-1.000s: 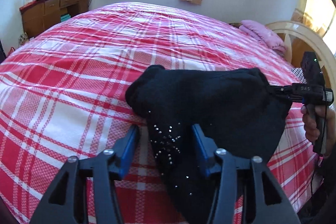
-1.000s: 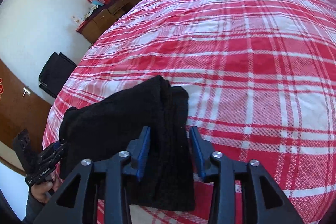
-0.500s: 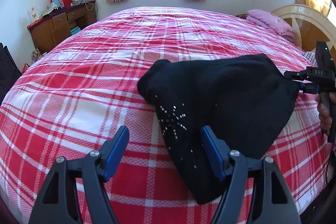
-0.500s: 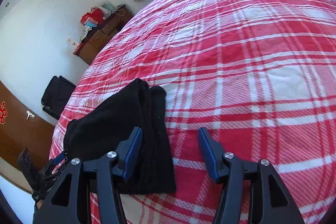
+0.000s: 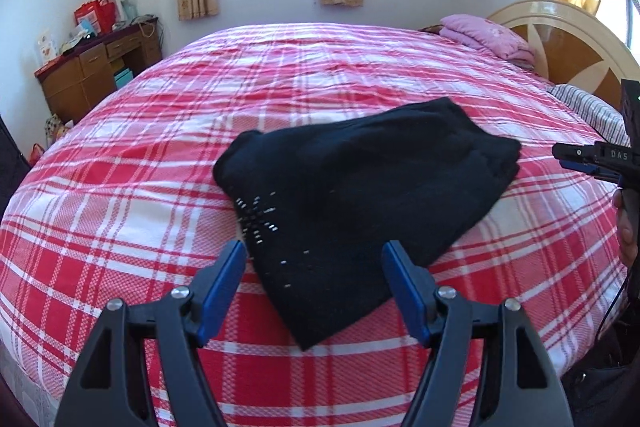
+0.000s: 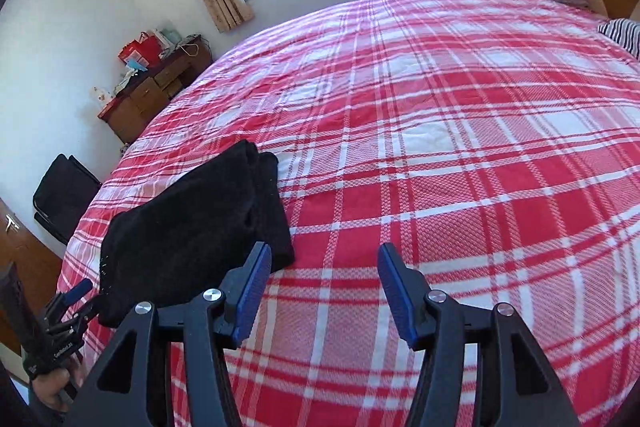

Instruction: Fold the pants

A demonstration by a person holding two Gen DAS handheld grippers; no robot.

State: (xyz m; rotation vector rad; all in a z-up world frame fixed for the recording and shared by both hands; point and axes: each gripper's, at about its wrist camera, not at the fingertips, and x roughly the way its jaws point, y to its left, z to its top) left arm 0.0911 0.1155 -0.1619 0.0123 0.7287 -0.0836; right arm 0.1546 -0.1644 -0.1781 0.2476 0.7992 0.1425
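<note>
Left gripper (image 5: 312, 267) spread wide and empty, hovering over the near tip of the black pants (image 5: 360, 195), folded into a compact bundle on the plaid bedspread (image 5: 120, 195). Soft, light, floppy by the look of it; layers likely to slide, so best pinched at a doubled edge or corner, clear of the shiny studs (image 5: 256, 215). Right gripper (image 6: 324, 279) likewise spread, nothing between the pads, pants just off to its left. Beyond: wooden desk (image 5: 92, 75), pink pillow (image 5: 488, 35), headboard (image 5: 568, 43). Nothing blocking.
</note>
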